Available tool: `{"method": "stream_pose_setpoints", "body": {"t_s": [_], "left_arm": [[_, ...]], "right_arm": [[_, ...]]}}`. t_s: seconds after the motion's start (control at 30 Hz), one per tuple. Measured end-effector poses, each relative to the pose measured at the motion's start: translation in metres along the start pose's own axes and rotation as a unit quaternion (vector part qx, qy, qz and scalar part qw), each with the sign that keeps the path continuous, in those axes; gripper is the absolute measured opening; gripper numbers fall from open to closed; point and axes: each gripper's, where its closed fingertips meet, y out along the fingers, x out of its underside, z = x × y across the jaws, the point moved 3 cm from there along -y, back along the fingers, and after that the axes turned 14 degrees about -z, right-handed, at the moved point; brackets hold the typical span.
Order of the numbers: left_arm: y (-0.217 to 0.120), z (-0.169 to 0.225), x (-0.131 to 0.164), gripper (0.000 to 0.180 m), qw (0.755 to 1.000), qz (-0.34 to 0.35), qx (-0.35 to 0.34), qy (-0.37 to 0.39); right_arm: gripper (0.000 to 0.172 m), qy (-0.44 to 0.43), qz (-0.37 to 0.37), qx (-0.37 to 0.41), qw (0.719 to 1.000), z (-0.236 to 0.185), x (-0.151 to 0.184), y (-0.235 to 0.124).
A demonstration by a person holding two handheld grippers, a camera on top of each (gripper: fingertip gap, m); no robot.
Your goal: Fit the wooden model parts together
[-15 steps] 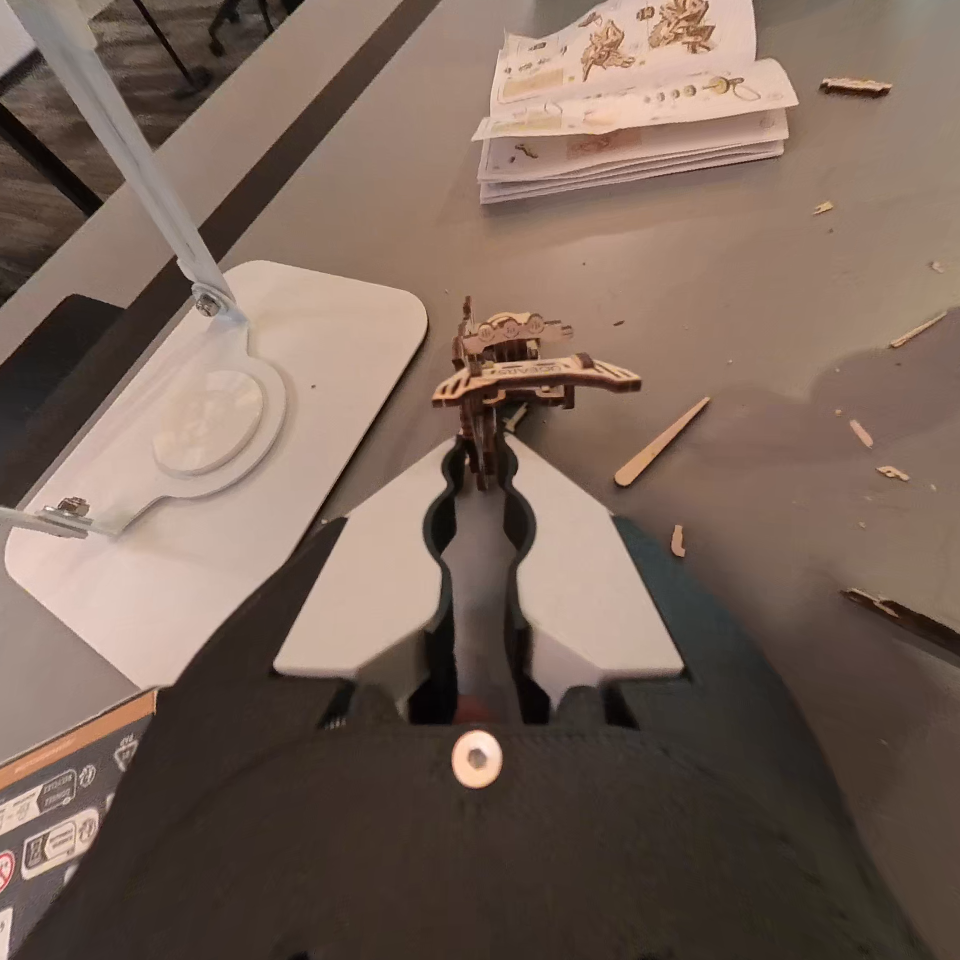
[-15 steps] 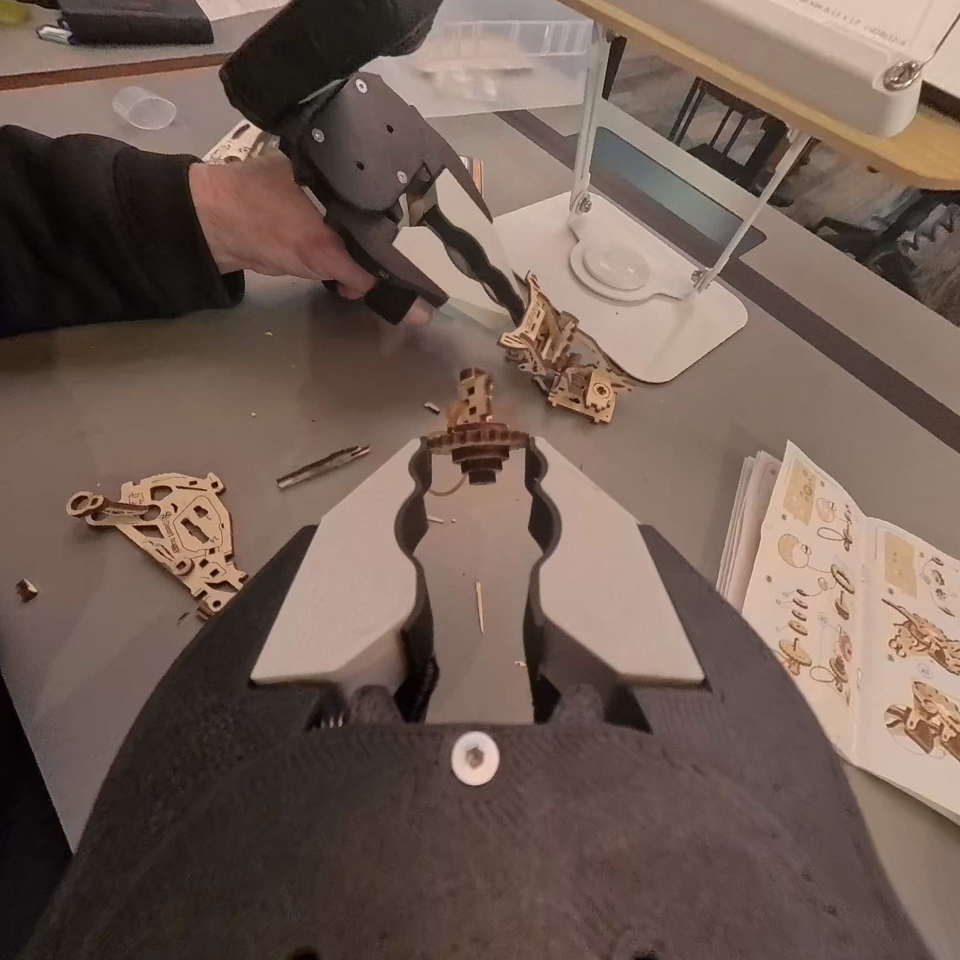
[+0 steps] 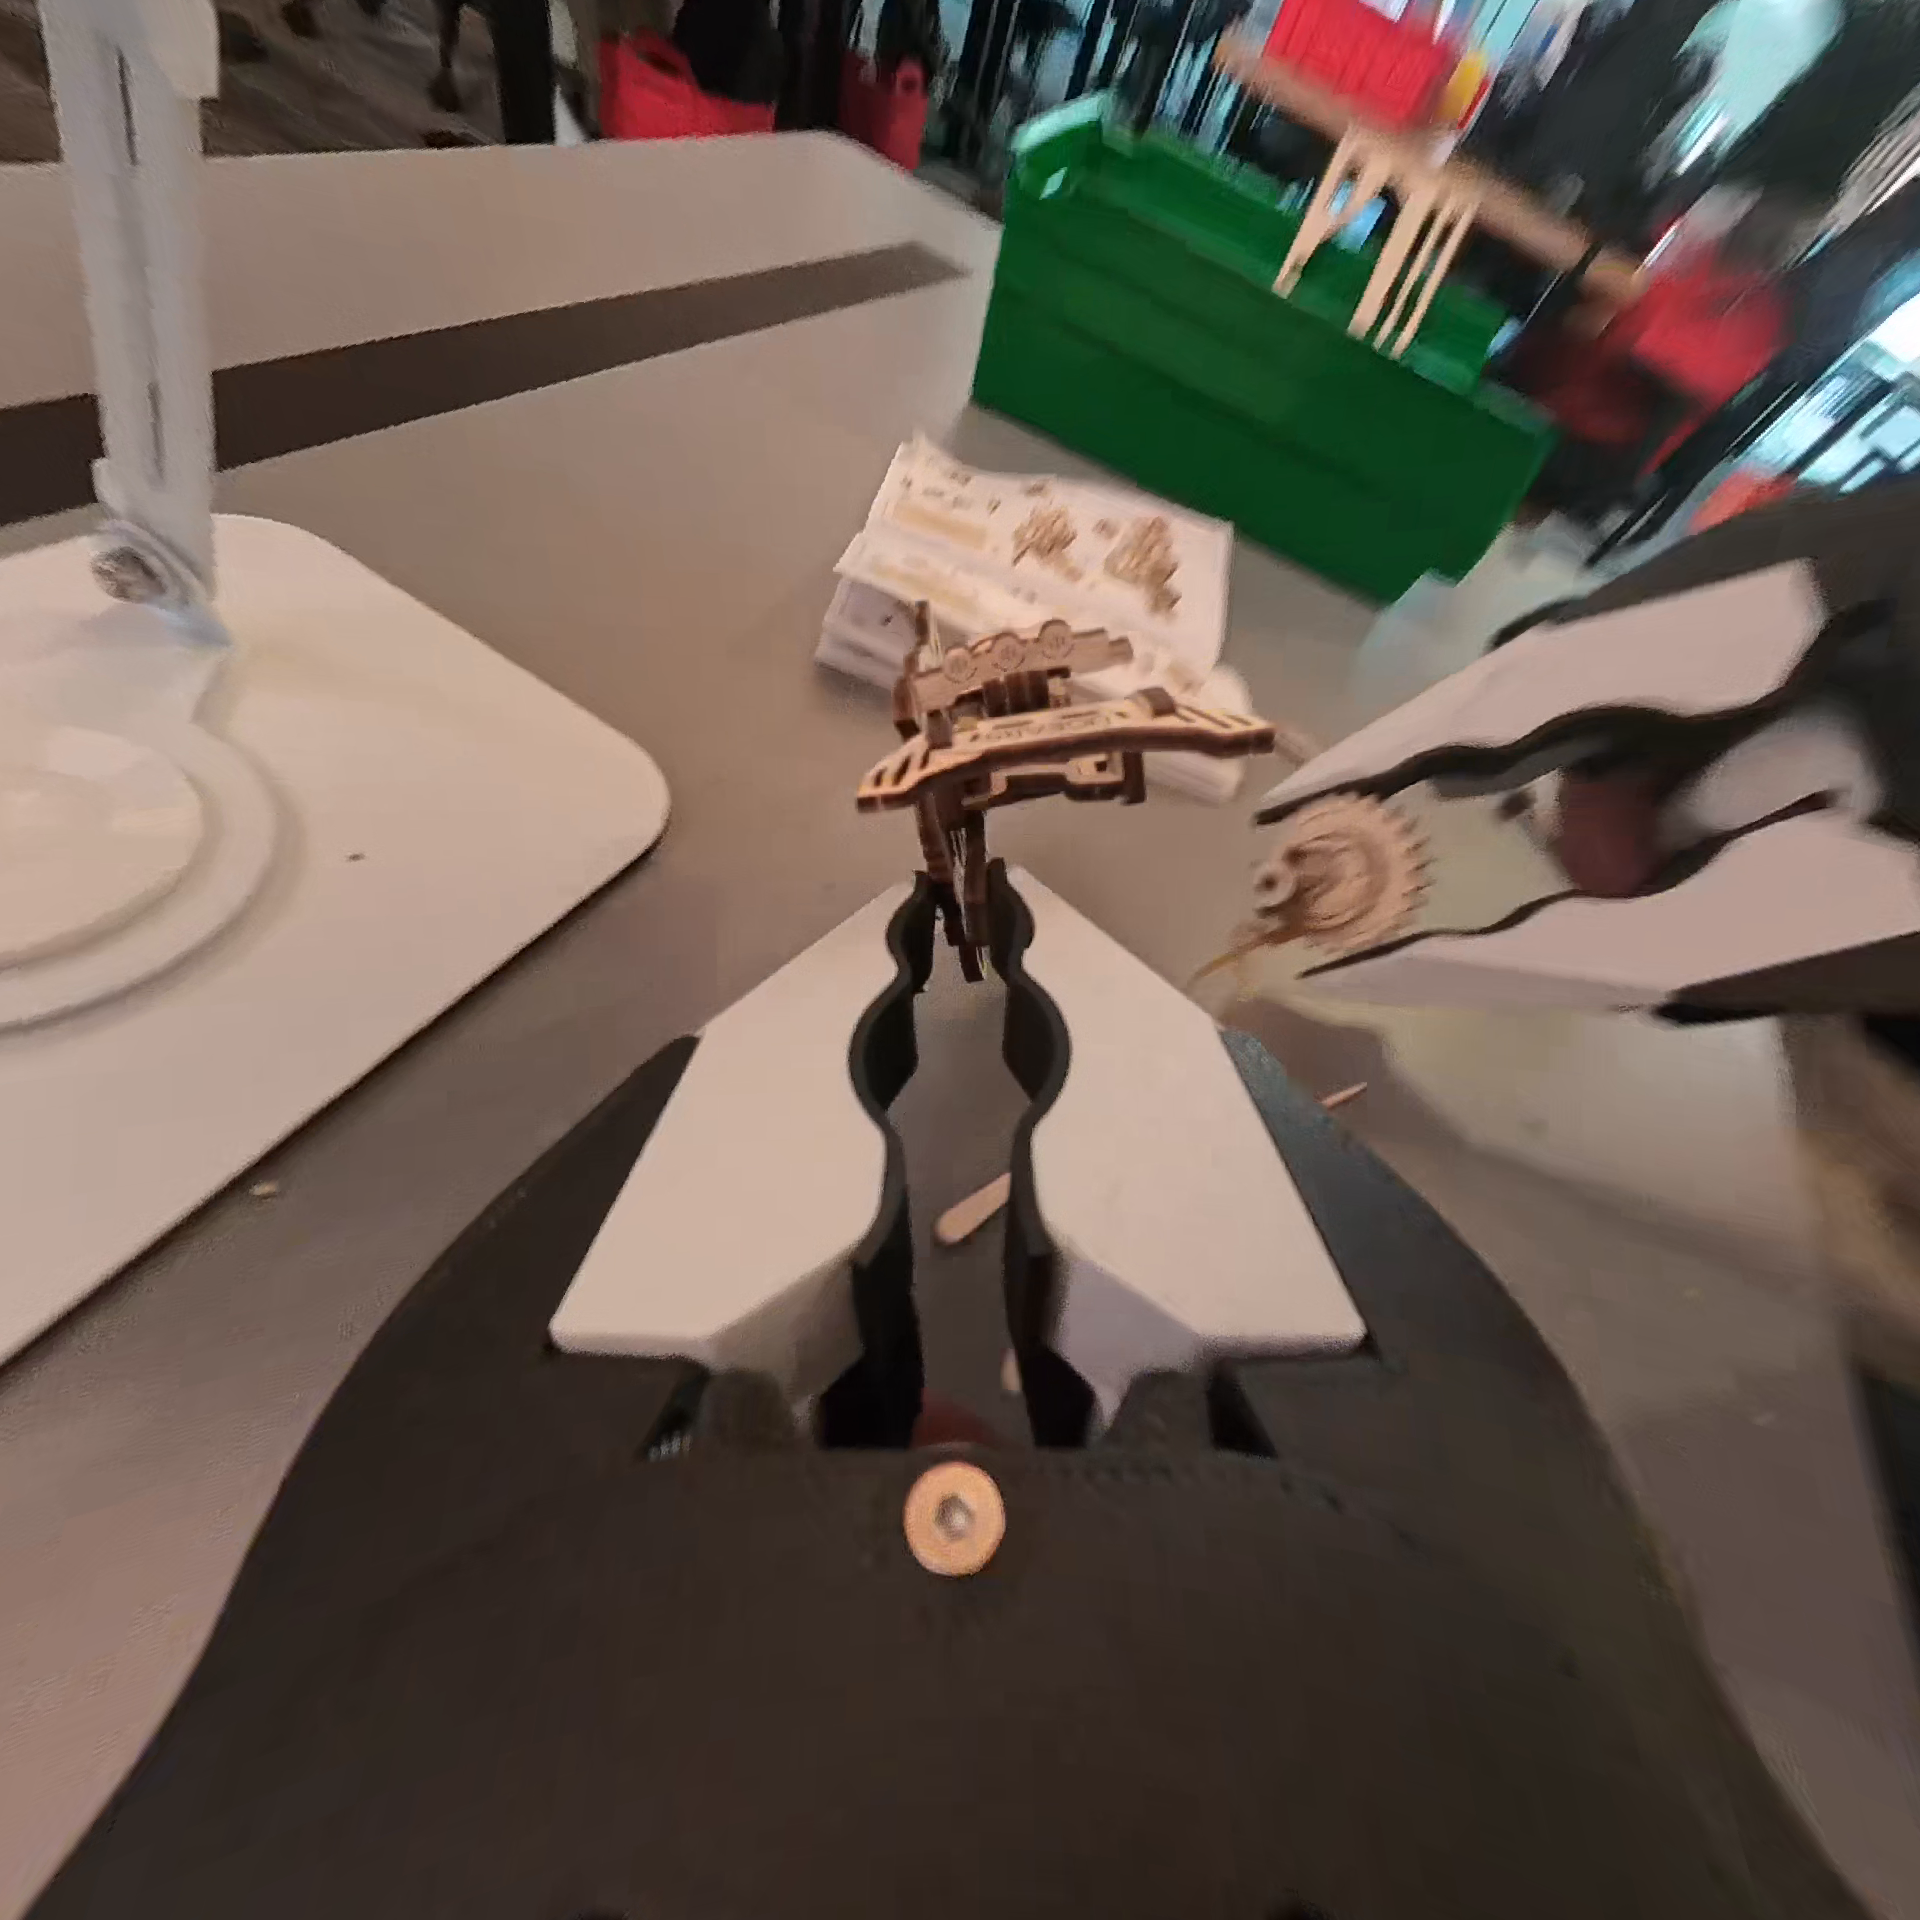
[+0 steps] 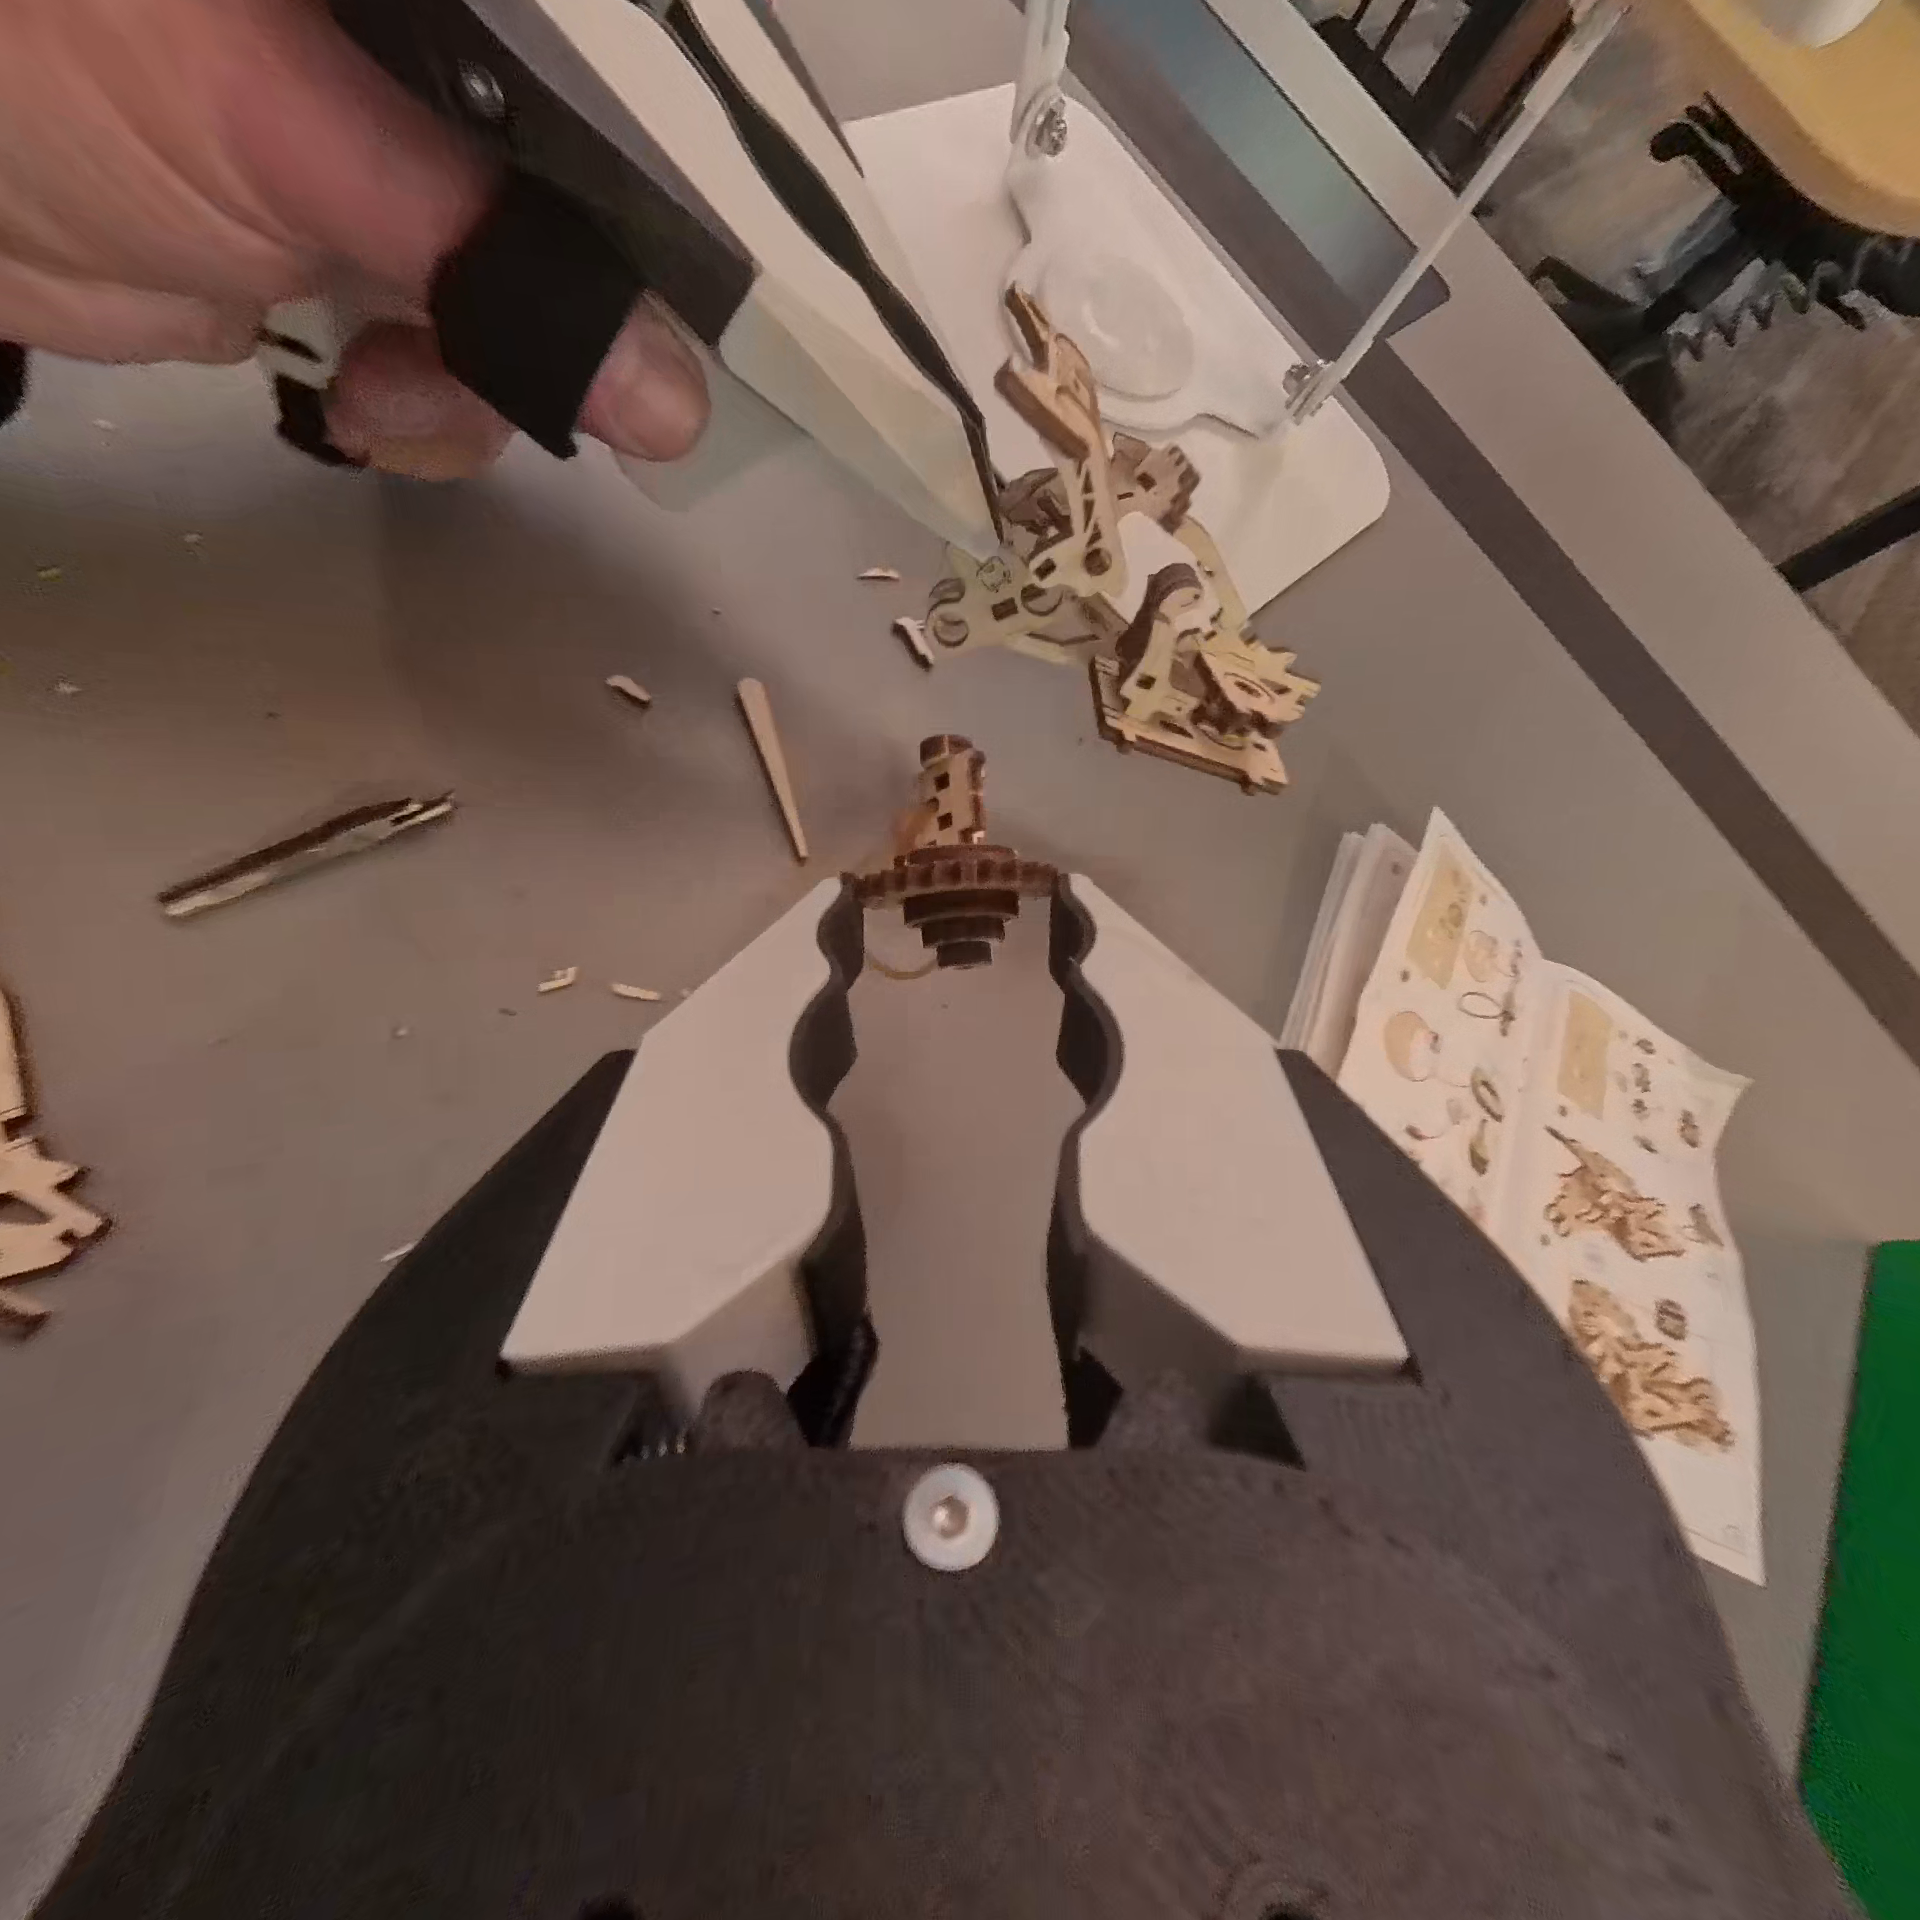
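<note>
My left gripper (image 3: 961, 896) is shut on the thin lower edge of a wooden model assembly (image 3: 1049, 732) and holds it upright over the grey table (image 3: 644, 582). In the right wrist view the left gripper (image 4: 982, 509) comes in from the upper left, held by a hand (image 4: 208, 177), with the assembly (image 4: 1112, 592) at its tips. My right gripper (image 4: 951, 899) is shut on a dark wooden gear with an axle (image 4: 951, 883). In the left wrist view the right gripper (image 3: 1283, 888) and its gear (image 3: 1340, 883) are blurred, just right of the assembly.
A white lamp base (image 3: 343, 852) with a post stands at the left, also in the right wrist view (image 4: 1309, 488). An open instruction booklet (image 4: 1538, 1164) lies at the right. A green crate (image 3: 1195, 343) stands beyond the table. Wooden scraps (image 4: 774, 769) and a strip (image 4: 301, 852) lie on the table. My right fingertips sit around 8 cm from my left ones.
My left gripper has lifted and tilted up with the assembly still in its grasp. My right gripper, still shut on the gear, has moved close to the assembly and now shows in the left wrist view.
</note>
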Motion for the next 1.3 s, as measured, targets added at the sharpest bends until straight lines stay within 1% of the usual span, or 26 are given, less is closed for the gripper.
{"method": "stream_pose_setpoints", "body": {"t_s": [0.03,0.17,0.27,0.37,0.53,0.7,0.87,1.0,1.07,1.23,1.3], "left_arm": [[0.000,0.005,-0.004,0.008,0.999,0.022,0.020,-0.014],[-0.005,0.015,-0.016,0.007,0.993,0.091,0.054,-0.053],[-0.002,0.024,-0.020,0.007,0.989,0.113,0.067,-0.067],[0.002,0.030,-0.026,0.007,0.983,0.131,0.089,-0.093],[0.010,0.034,-0.031,0.007,0.981,0.129,0.082,-0.115],[0.016,0.031,-0.034,0.007,0.982,0.119,0.059,-0.134],[0.025,0.026,-0.032,0.007,0.982,0.109,0.042,-0.147],[0.034,0.026,-0.030,0.007,0.981,0.100,0.051,-0.160],[0.037,0.027,-0.029,0.007,0.980,0.097,0.056,-0.167],[0.041,0.029,-0.031,0.007,0.978,0.100,0.050,-0.179],[0.042,0.029,-0.031,0.007,0.977,0.102,0.047,-0.180]], "right_arm": [[0.034,-0.007,-0.007,0.011,1.000,0.002,-0.001,0.002],[0.034,-0.053,-0.037,0.088,0.994,0.014,-0.006,0.003],[0.034,-0.106,-0.058,0.153,0.981,0.022,-0.009,0.000],[0.034,-0.136,-0.075,0.193,0.969,0.032,-0.010,-0.004],[0.034,-0.191,-0.096,0.248,0.945,0.048,-0.015,-0.012],[0.034,-0.259,-0.137,0.275,0.916,0.055,-0.013,-0.009],[0.034,-0.304,-0.151,0.284,0.897,0.053,-0.015,-0.009],[0.034,-0.344,-0.170,0.294,0.875,0.061,-0.016,-0.006],[0.034,-0.370,-0.186,0.299,0.860,0.064,-0.017,-0.003],[0.034,-0.419,-0.217,0.297,0.830,0.068,-0.015,0.009],[0.033,-0.421,-0.223,0.296,0.828,0.070,-0.016,0.009]]}}
